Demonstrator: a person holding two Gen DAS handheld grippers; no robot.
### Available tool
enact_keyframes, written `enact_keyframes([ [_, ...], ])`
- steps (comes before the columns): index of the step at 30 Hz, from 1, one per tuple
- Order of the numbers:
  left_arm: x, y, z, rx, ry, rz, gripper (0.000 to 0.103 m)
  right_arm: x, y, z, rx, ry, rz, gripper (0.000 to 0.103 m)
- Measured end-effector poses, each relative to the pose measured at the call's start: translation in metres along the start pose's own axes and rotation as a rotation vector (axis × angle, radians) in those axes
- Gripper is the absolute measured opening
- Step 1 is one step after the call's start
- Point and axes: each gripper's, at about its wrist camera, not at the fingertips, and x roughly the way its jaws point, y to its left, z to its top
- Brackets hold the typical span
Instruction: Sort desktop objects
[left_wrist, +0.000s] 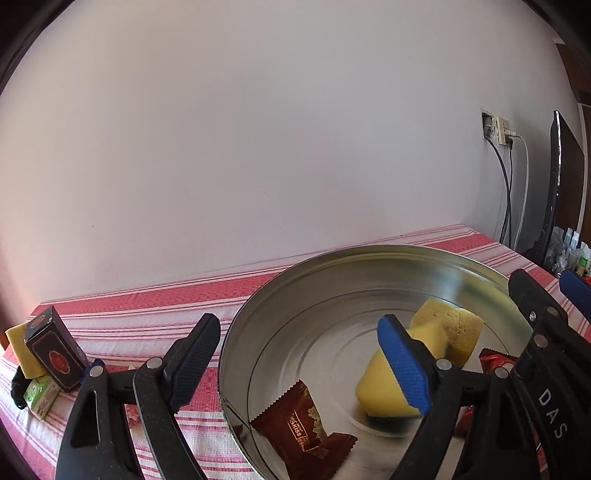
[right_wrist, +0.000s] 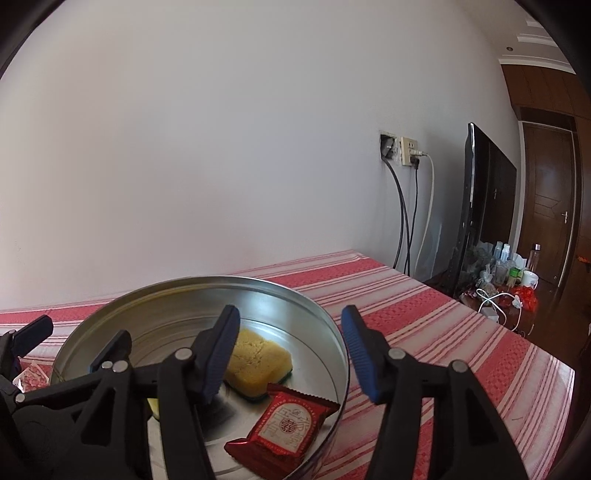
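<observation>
Both grippers hang over the round tin (left_wrist: 236, 354). The left gripper (left_wrist: 301, 363) gapes, a yellow sponge (left_wrist: 380, 387) tumbling inside it. The right gripper (right_wrist: 291, 356) stands released above a red packet (right_wrist: 284, 432). The dark box (left_wrist: 53, 354) (left of the tin, long axis slanting) lies nearer the left hand.

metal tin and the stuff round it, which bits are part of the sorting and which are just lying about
Part of the job:
- round metal tin
- two yellow sponges in it
- red snack packets in it
- dark box and green packet left of the tin

Just lying about:
- wall socket and cables
- dark screen
- bottles and mug
</observation>
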Motion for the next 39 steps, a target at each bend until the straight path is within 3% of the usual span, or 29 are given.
enact_keyframes([
  [13,-0.0005,0.0078,0.0010,-0.043,0.004,0.006,0.089,-0.0013,0.0020,-0.0006,0.002,0.003,0.027,0.058],
  [39,-0.0022,0.0027,-0.0031,-0.029,-0.032,0.028,0.089,-0.0020,-0.0007,-0.0013,0.003,-0.004,0.016,0.060],
])
